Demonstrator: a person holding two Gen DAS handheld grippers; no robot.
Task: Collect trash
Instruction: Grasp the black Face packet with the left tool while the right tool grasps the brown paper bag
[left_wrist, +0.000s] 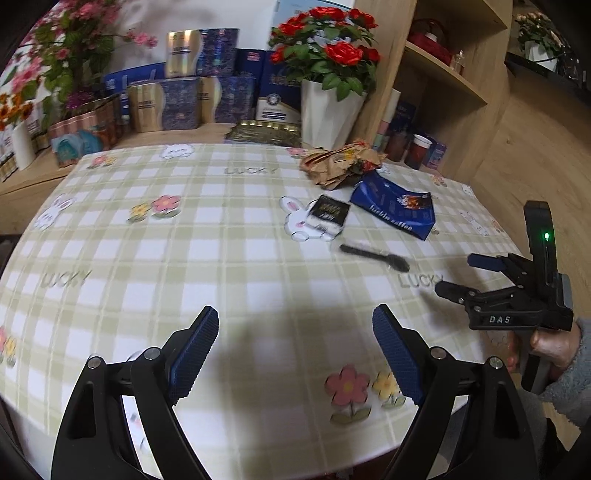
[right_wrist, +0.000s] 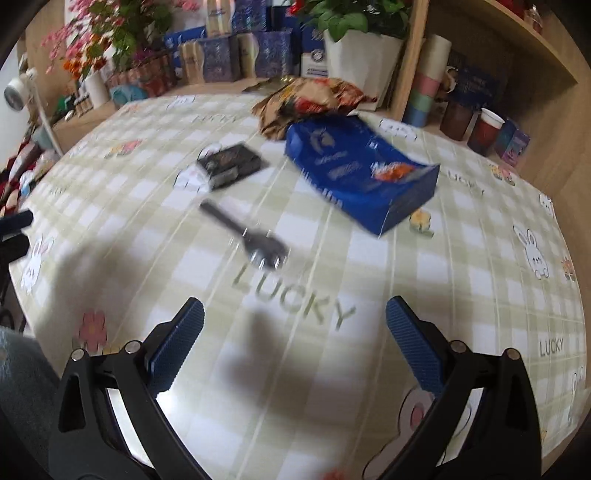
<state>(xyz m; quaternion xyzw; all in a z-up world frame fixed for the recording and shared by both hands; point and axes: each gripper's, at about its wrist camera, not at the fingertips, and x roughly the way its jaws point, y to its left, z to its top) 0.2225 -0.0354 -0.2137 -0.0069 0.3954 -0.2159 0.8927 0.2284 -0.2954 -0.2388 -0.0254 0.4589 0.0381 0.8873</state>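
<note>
Over the checked green-and-white desk (right_wrist: 332, 369) we hold both claws, left claw (left_wrist: 295, 354) and right claw (right_wrist: 295, 343), wide open and empty. Ahead lie the trash: thin black plastic fork (right_wrist: 243, 232), small black carton (right_wrist: 229, 162), torn blue cardboard box (right_wrist: 362, 173) and crumpled brown paper bag (right_wrist: 303, 99). We risk skating the flat fork across the slick cloth, or crushing the box.
</note>
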